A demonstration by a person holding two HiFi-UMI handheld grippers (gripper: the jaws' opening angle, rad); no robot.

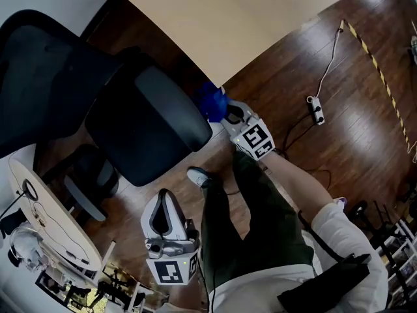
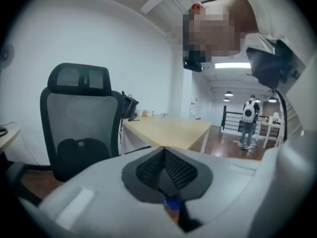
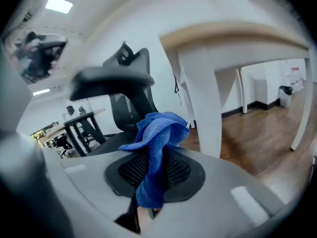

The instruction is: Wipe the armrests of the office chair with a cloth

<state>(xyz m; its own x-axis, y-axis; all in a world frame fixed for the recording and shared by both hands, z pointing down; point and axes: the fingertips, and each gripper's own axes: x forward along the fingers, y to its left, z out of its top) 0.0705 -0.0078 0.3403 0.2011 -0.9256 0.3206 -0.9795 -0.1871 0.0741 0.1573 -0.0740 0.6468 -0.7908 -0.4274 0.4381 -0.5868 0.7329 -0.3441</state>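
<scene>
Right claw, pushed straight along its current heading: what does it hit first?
Probably the office chair: the right claw, shut on the blue cloth, points at its armrest support, with the desk leg just to the side. Depth is unclear.

cloth [image 3: 158, 133]: blue | office chair [image 1: 146, 126]: black | desk [image 1: 215, 25]: pale beige | floor [image 1: 355, 132]: dark brown planks

A pale wooden desk top [image 1: 228, 18] spans the upper head view above a dark plank floor [image 1: 352, 155]; a white power strip [image 1: 316, 109] lies on the planks, its white cable [image 1: 331, 57] running up beside yellow-and-black striped tape [image 1: 378, 67]; in the left gripper view, a distant person [image 2: 247, 120] wearing a white backpack stands near a dark railing [image 2: 230, 119].
</scene>
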